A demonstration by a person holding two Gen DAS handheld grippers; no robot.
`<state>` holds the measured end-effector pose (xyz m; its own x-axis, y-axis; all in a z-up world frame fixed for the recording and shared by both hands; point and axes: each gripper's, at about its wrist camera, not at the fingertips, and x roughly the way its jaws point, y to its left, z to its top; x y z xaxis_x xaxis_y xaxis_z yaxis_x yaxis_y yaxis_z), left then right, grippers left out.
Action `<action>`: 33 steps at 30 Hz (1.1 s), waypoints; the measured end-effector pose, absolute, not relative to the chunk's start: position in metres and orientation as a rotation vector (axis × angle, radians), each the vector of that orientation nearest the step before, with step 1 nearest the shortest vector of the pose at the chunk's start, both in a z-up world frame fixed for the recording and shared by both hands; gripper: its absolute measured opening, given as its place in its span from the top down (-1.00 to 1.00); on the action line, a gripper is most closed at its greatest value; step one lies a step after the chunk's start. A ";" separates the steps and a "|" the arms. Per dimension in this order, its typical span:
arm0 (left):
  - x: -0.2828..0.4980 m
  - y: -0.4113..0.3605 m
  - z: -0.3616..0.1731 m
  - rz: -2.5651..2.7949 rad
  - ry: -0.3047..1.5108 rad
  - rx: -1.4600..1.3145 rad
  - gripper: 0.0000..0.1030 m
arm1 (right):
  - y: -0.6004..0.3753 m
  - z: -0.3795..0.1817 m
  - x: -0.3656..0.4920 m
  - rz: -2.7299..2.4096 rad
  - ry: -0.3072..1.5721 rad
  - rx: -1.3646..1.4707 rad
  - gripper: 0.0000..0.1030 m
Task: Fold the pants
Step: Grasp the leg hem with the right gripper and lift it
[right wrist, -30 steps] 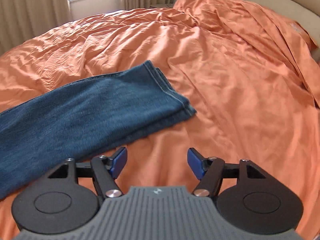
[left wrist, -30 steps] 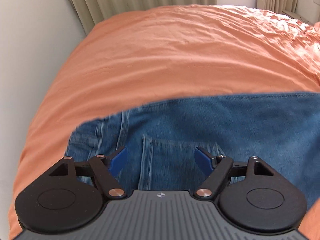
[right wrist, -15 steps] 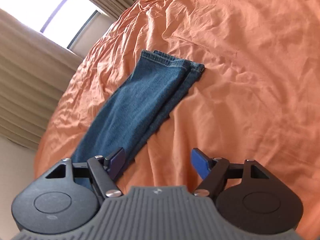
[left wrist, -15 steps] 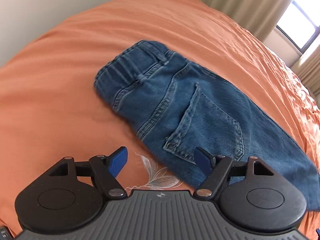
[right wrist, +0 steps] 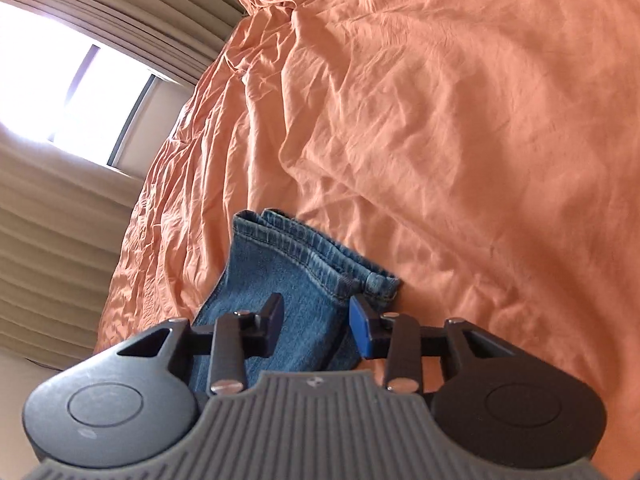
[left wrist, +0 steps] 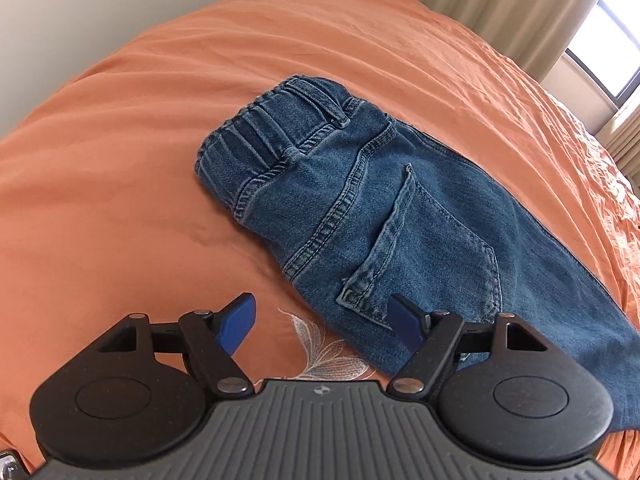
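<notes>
Jeans (left wrist: pixel 384 216) flat on orange bed (left wrist: pixel 120 168)

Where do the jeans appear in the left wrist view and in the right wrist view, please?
Left wrist view: the jeans fill the centre and right, waistband end up and left, back pocket just ahead of the open left gripper.
Right wrist view: only the leg hems show, low in the centre, between the fingers of the right gripper, whose jaws have just been closing.
Shared landmark: the orange bedspread under the jeans.
</notes>
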<state>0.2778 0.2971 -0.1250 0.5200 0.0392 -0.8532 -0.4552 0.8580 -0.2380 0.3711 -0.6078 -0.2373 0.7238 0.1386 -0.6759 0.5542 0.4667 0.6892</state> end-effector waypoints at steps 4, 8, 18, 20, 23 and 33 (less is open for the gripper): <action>0.289 0.287 -0.127 0.314 0.994 -0.460 -0.66 | -0.611 -0.244 0.378 -0.289 0.780 1.076 0.98; 0.296 0.277 -0.123 0.301 0.991 -0.422 -0.63 | -0.609 -0.192 0.363 -0.196 0.609 0.971 1.00; 0.290 0.280 -0.113 0.286 0.963 -0.416 -0.61 | -0.625 -0.244 0.348 -0.275 0.716 1.005 0.83; 0.286 0.283 -0.111 0.282 0.950 -0.434 -0.61 | -0.625 -0.240 0.339 -0.266 0.691 0.998 0.22; 0.280 0.290 -0.113 0.279 0.933 -0.513 -0.61 | -0.623 -0.249 0.334 -0.236 0.712 1.050 0.15; 0.258 0.310 -0.123 0.295 0.841 -0.763 -0.64 | -0.617 -0.261 0.355 -0.203 0.610 1.133 0.87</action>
